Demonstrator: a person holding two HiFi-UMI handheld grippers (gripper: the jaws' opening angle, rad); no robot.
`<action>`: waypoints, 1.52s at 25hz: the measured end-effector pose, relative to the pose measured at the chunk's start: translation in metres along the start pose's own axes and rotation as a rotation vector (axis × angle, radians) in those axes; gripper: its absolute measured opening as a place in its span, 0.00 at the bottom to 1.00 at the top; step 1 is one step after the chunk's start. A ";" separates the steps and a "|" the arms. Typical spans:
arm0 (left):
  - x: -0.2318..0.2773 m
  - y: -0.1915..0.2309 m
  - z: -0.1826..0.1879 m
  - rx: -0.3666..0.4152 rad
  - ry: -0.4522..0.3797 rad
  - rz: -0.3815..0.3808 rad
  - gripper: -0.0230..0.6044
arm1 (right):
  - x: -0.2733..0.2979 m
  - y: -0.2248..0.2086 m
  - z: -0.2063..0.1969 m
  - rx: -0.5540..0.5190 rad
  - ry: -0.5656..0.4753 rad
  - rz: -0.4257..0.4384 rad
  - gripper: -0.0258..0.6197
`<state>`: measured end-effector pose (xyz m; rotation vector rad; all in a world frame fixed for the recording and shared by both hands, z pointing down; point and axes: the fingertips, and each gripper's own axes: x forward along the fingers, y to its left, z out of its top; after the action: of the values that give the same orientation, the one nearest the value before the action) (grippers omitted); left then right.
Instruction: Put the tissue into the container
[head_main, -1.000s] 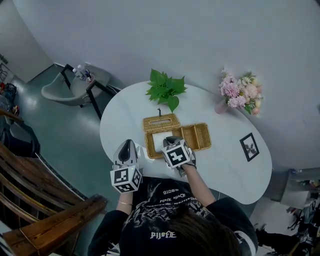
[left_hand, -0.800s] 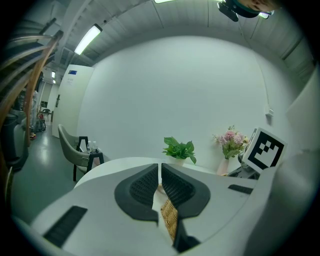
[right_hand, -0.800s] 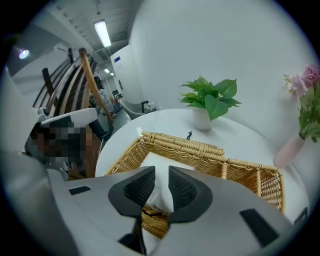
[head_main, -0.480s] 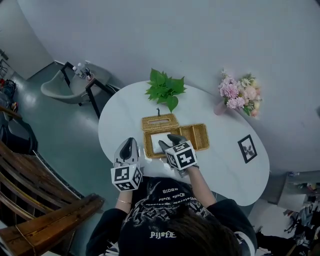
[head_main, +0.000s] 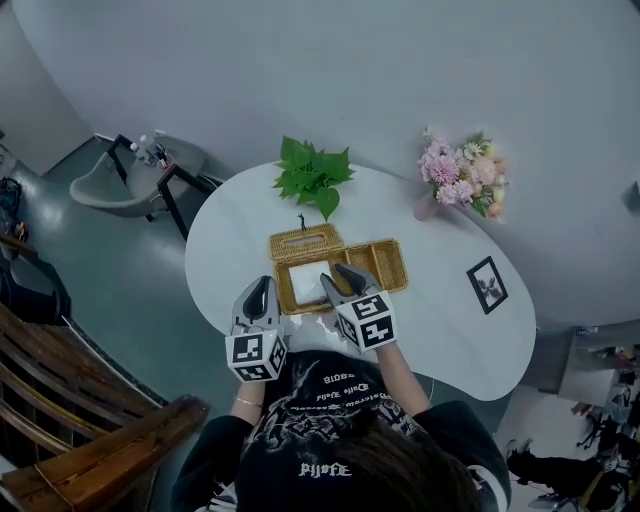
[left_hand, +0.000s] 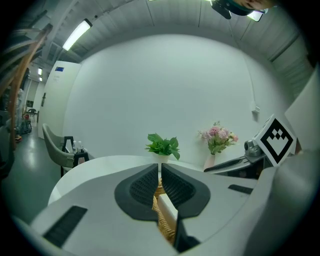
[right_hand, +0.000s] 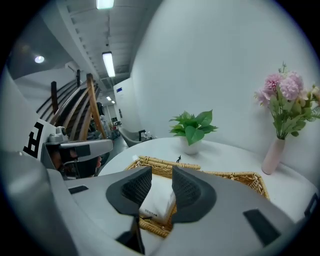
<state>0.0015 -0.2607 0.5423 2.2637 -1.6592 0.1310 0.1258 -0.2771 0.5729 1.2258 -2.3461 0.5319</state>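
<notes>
Showing two hand-held grippers at the near edge of a white worktop (head_main: 455, 335), both pointed at a wicker container (head_main: 372, 246) with two compartments. The tissue (head_main: 306, 280), a white wrapped pack, lies flat in the container's left compartment; the right compartment holds nothing that can be seen.

Left gripper (head_main: 259, 288): in the left gripper view its jaws (left_hand: 160, 168) stand almost together, leaving only a thin slit with nothing caught in it. Past the slit appear the container's woven wall (left_hand: 163, 222) and a corner of the tissue (left_hand: 168, 207). From above, this gripper sits just beside the container's left side, apart from it.

Right gripper (head_main: 340, 281): in the right gripper view its jaws (right_hand: 161, 173) are spread moderately wide and clasp nothing. The tissue (right_hand: 157, 197) shows in the gap beyond them, resting inside the container (right_hand: 241, 176) and clear of both ribbed pads. From above, the jaw tips reach over the container's near rim.

Behind the container: a wicker lid (head_main: 303, 241) touching its far left edge, a green potted plant (head_main: 310, 172), pink flowers (head_main: 458, 172) in a vase, and a small picture frame (head_main: 484, 283) to the right.
</notes>
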 end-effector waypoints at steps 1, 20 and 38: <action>0.000 -0.003 -0.002 0.002 0.003 -0.008 0.10 | -0.003 0.000 0.001 -0.001 -0.023 -0.005 0.25; -0.002 -0.031 -0.014 0.045 0.026 -0.077 0.09 | -0.021 0.004 0.011 -0.058 -0.131 -0.073 0.08; 0.001 -0.038 -0.020 0.073 0.061 -0.084 0.09 | -0.018 -0.009 -0.005 -0.066 -0.062 -0.110 0.08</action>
<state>0.0404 -0.2455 0.5532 2.3552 -1.5495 0.2419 0.1429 -0.2674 0.5685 1.3491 -2.3112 0.3824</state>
